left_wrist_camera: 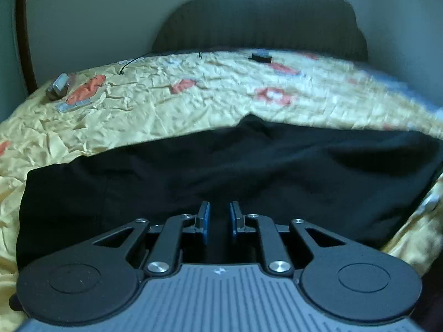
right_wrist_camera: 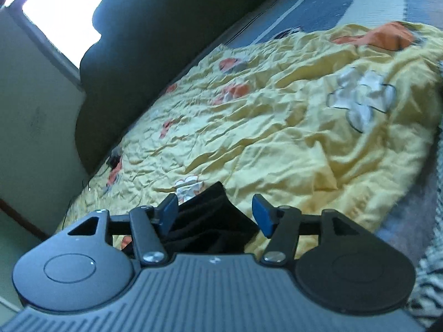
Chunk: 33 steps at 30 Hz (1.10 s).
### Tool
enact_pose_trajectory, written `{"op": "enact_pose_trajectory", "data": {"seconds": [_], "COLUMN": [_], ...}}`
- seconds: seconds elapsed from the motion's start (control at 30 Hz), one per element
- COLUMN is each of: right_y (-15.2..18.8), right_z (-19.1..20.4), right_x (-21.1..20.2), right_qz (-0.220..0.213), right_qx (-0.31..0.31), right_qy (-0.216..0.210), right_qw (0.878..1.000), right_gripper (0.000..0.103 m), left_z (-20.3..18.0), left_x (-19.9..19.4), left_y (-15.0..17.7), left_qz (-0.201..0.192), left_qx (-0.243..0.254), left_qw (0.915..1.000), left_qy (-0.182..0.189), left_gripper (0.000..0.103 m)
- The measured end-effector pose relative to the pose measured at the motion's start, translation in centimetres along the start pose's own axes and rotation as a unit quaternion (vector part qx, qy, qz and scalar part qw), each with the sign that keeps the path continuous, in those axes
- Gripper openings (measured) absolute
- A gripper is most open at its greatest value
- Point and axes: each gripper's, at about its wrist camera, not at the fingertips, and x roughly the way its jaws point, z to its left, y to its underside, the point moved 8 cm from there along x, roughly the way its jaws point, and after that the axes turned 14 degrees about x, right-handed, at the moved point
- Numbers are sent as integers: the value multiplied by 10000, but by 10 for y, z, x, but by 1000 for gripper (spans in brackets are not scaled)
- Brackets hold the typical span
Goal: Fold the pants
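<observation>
The black pants lie spread across a yellow flowered bedspread. My left gripper sits low over their near edge, its blue pads a narrow gap apart with black cloth between them; whether they pinch the cloth is unclear. In the right wrist view a folded black end of the pants lies between the wide-apart blue pads of my right gripper. The pads do not touch the cloth.
A dark headboard stands behind the bed. A small grey box lies at the far left of the bedspread, a dark device with a thin cable near the headboard. A bright window and a patterned rug show in the right wrist view.
</observation>
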Motion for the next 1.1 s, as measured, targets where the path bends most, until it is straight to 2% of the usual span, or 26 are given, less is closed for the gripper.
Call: {"op": "enact_pose_trajectory", "data": {"seconds": [0.07, 0.2, 0.33, 0.43, 0.47, 0.53, 0.63, 0.7, 0.8, 0.87, 0.93, 1.0, 1.1], "right_y": [-3, -3, 7, 15, 20, 36, 61, 68, 64, 51, 35, 19, 4], "right_z": [11, 25, 19, 14, 17, 21, 29, 29, 28, 28, 24, 22, 17], "right_x": [18, 57, 78, 69, 63, 53, 37, 34, 34, 35, 44, 56, 81], "right_qz": [272, 759, 1126, 1199, 1286, 1571, 1664, 1580, 1326, 1018, 1056, 1201, 1494], "right_qx": [-182, -696, -1016, -1136, -1304, -1598, -2442, -2651, -2685, -2703, -2223, -1551, -881], "right_qy": [-75, 148, 529, 515, 353, 180, 212, 277, 390, 514, 458, 157, -12], "right_qw": [9994, 9946, 9870, 9849, 9824, 9744, 9551, 9508, 9533, 9560, 9682, 9805, 9848], "right_gripper": [58, 58, 58, 58, 58, 58, 58, 58, 56, 63, 74, 74, 74], "left_z": [-2, 4, 9, 10, 10, 10, 13, 14, 14, 14, 13, 14, 13], "left_x": [-2, -2, 0, -1, -1, -1, 0, -1, -1, -1, -1, -1, 0], "left_y": [4, 7, 9, 11, 12, 12, 13, 14, 15, 14, 14, 15, 15], "left_qz": [-32, -63, -131, -201, -215, -225, -262, -288, -327, -333, -334, -335, -339], "left_qx": [-12, -268, -605, -706, -734, -808, -960, -1098, -1100, -1068, -1069, -1080, -1082], "left_qw": [10000, 9996, 9980, 9973, 9970, 9964, 9950, 9934, 9933, 9936, 9936, 9935, 9935], "left_qy": [-75, 2, 96, 97, 97, 103, 129, 156, 148, 125, 123, 126, 115], "left_gripper": [14, 14, 14, 14, 14, 14, 14, 15, 15, 15, 15, 15, 15]}}
